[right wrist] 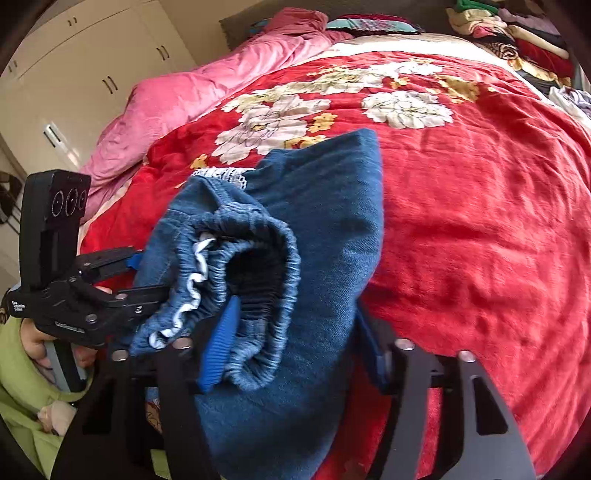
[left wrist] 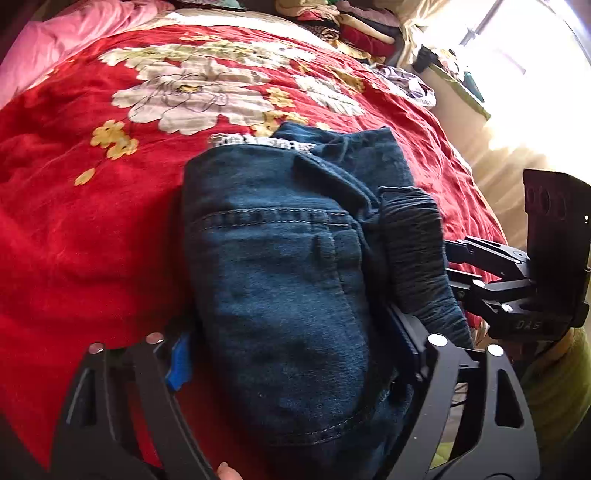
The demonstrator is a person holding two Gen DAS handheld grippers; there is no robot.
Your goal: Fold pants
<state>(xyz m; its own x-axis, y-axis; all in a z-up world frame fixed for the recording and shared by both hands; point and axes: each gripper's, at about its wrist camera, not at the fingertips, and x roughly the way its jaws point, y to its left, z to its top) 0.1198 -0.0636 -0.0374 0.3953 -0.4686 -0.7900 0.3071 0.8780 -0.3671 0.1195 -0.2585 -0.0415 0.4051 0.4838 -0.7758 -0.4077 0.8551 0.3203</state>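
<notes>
Jeans (left wrist: 280, 280) of dark blue denim lay bunched and partly folded on the red floral blanket (left wrist: 74, 229) that covered the bed, at its near edge; we noted a strip of white lace trim (left wrist: 258, 141) showing at the far end of the bundle, and a back pocket with its stitching uppermost in the left wrist view. We found the left gripper (left wrist: 295, 354) straddling the denim; its blue-padded left finger (left wrist: 179, 363) stood beside the fabric with a gap of red blanket visible, so we recorded its jaws as apart and not clamped. We found the right gripper (right wrist: 295, 354) at the elasticated waistband (right wrist: 258, 258), which was turned over and gathered, with a white frilled edging (right wrist: 192, 280) along its inner side; its blue pad (right wrist: 221, 343) lay against the inside of the waistband, with denim filling the space between the fingers; whether the pads actually pressed the cloth we could not tell. Each camera showed the other gripper at the side of the bundle, close to the fabric; a hand (right wrist: 35, 345) in a green sleeve (right wrist: 18, 398) held the left unit. Beyond the blanket we observed a pink quilt (right wrist: 192, 99), cream wardrobe doors (right wrist: 92, 74) and a heap of clothing (right wrist: 517, 33) at the far corner.
</notes>
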